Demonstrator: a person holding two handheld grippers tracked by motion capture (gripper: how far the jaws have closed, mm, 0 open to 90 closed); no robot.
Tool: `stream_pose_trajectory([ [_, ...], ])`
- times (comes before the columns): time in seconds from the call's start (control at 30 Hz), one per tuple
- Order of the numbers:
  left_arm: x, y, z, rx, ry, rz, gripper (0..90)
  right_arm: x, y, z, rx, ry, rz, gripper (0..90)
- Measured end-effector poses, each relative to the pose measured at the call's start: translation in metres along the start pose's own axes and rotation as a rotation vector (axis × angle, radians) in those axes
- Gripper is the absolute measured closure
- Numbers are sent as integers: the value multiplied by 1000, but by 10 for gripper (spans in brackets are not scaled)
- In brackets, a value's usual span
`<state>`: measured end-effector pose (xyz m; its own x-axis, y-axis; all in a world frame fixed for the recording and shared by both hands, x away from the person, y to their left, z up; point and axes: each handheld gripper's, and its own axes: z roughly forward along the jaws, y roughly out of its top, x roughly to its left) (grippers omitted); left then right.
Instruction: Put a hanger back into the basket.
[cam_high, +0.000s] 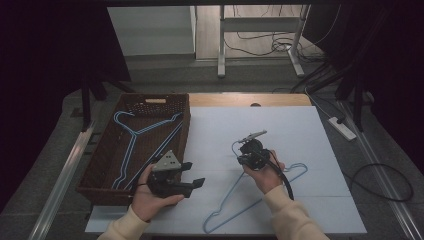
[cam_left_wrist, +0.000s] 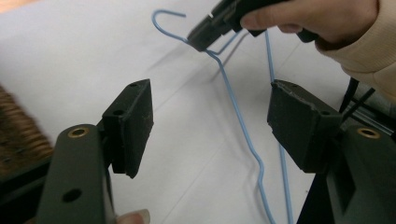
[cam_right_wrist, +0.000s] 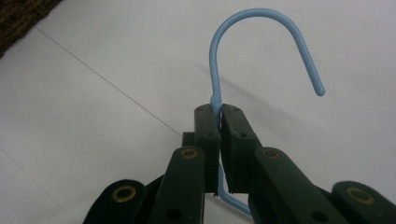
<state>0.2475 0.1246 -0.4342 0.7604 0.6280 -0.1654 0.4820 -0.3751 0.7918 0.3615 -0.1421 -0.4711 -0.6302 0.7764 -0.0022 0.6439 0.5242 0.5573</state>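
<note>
Here we hold the right tool (cam_high: 246, 148) clamped on the neck of a blue hanger (cam_high: 250, 197), just under its hook; in the right gripper view the two jaws press together on the wire and the hook (cam_right_wrist: 261, 42) curls up above them. The hanger's body trails from that grip across the white sheet (cam_high: 300, 130) on the bench, towards our near edge, with its far shoulder lying out to the right of the right hand (cam_high: 267, 175). Our left tool (cam_high: 192, 175) stands with its jaws wide apart and nothing between the pads; in the left gripper view the hanger wire (cam_left_wrist: 243, 126) runs across the sheet beyond the gap, untouched by them. The left hand (cam_high: 150, 197) sits at the near right corner of the basket (cam_high: 107, 150). In the basket lie more hangers (cam_high: 132, 145), blue like the first.
</note>
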Motion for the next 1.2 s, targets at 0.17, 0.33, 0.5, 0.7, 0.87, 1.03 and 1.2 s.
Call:
stream_pose_trajectory([
  [0.17, -7, 4, 20, 40, -14, -8, 312, -1, -2, -6, -22, 12, 0, 861],
  [0.33, -14, 7, 38, 69, -34, -2, 314, -1, -3, -9, -34, 15, 0, 861],
  [0.5, -22, 11, 54, 116, -53, 10, 306, -1, -4, -12, -44, 17, -2, 861],
  [0.7, -30, 11, 74, 161, -58, 16, 306, -1, -5, -16, -60, 19, -3, 861],
  [0.87, -38, 7, 98, 221, -68, 38, 305, -1, -6, -18, -69, 23, -2, 861],
  [1.03, -38, 5, 118, 265, -65, 25, 327, 0, -7, -19, -74, 21, -4, 861],
  [1.2, -34, 5, 128, 271, -61, 3, 371, -1, -7, -19, -75, 22, -4, 861],
])
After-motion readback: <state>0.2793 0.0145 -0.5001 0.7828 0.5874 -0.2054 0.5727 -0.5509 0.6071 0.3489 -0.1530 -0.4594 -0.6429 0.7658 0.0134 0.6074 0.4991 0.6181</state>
